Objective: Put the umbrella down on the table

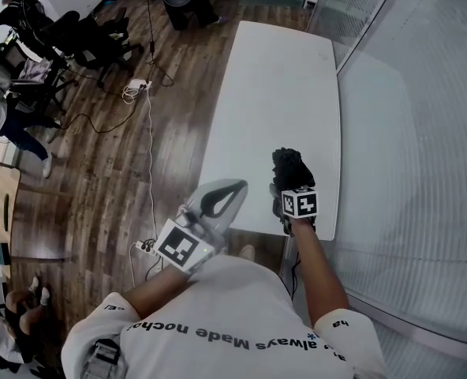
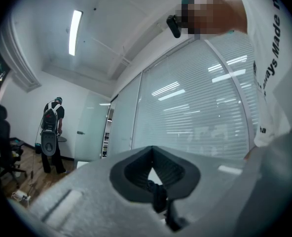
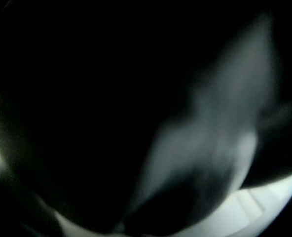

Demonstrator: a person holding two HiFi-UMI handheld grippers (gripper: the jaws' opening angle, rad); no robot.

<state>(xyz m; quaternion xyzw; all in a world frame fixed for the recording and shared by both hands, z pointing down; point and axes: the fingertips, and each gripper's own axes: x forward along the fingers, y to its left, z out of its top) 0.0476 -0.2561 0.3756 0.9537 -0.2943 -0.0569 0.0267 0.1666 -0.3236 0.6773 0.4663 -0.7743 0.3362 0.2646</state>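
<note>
Dark umbrella (image 3: 87, 83) smothers the right gripper (image 1: 289, 189), hiding its grip; left gripper (image 1: 235, 188) closed, empty.

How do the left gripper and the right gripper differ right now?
The left gripper is raised beside the table's edge, tilted up toward the ceiling; the right gripper is down on the black umbrella on the white table. The left gripper's jaws meet at the tips; the right gripper's view is dark fabric, jaws unreadable. Both carry a marker cube.
</note>
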